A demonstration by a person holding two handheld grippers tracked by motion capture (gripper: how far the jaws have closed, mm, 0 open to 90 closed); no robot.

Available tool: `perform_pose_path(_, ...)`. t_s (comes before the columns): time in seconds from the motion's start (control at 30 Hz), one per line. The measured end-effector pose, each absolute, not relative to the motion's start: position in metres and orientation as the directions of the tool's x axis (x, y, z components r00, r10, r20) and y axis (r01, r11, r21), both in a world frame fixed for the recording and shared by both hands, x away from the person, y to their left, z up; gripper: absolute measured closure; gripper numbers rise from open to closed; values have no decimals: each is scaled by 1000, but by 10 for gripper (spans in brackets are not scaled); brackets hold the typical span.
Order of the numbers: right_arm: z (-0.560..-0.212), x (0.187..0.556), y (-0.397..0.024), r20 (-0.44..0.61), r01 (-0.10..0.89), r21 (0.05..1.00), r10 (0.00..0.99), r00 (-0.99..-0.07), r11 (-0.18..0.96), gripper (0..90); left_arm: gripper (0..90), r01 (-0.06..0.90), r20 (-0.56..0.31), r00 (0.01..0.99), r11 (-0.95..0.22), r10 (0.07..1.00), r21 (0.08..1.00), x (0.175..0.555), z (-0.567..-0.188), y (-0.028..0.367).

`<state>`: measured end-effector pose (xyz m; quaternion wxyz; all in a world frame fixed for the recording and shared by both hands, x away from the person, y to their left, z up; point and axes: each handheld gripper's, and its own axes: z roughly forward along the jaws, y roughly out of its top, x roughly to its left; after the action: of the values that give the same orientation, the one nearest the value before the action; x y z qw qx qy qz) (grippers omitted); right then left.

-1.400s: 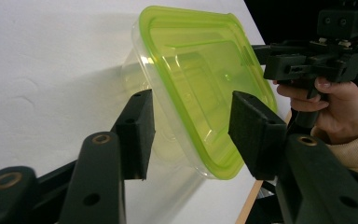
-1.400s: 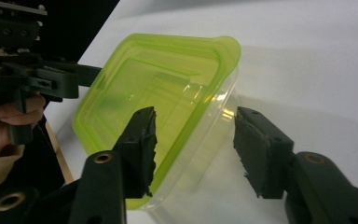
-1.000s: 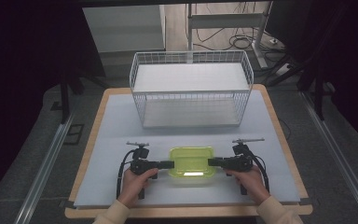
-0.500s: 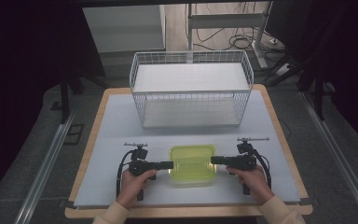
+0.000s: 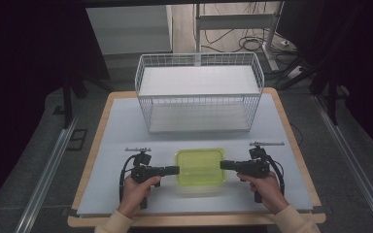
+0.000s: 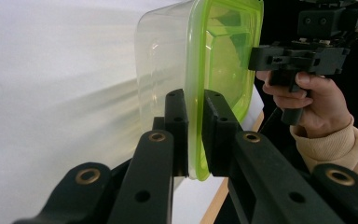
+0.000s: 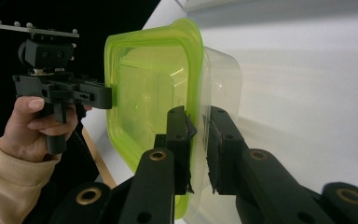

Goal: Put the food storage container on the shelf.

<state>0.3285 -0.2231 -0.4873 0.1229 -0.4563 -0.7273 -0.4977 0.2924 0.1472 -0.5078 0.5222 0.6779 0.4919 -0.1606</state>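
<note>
On the pale worktop (image 5: pixel 126 131), near its front edge before the wire basket (image 5: pixel 199 92), the green-lidded container (image 5: pixel 200 166) is pinched at opposite lid rims by left gripper (image 5: pixel 171 170) and right gripper (image 5: pixel 227 165) fingers, having just closed, and an uneven lift could slip a thin rim free.

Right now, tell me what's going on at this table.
A person holds a gripper in each hand and has both clamped on one container, a clear tub with a green lid. The left gripper pinches the rim on one side, the right gripper the rim on the opposite side; both have just been closing onto it. The container sits near the front edge of the table. A white wire basket stands behind it.
</note>
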Motion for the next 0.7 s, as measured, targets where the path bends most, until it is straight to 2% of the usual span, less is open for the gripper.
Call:
perform_pose_path(0.43,-471,329,-222,610,758,646,539,-582,88,804,824,814,-713,485,35,506,579,295,-491,148)
perform_pose_path(0.7,-445,333,-221,576,729,678,546,-608,96,805,823,794,-697,512,32,503,607,301,-470,148)
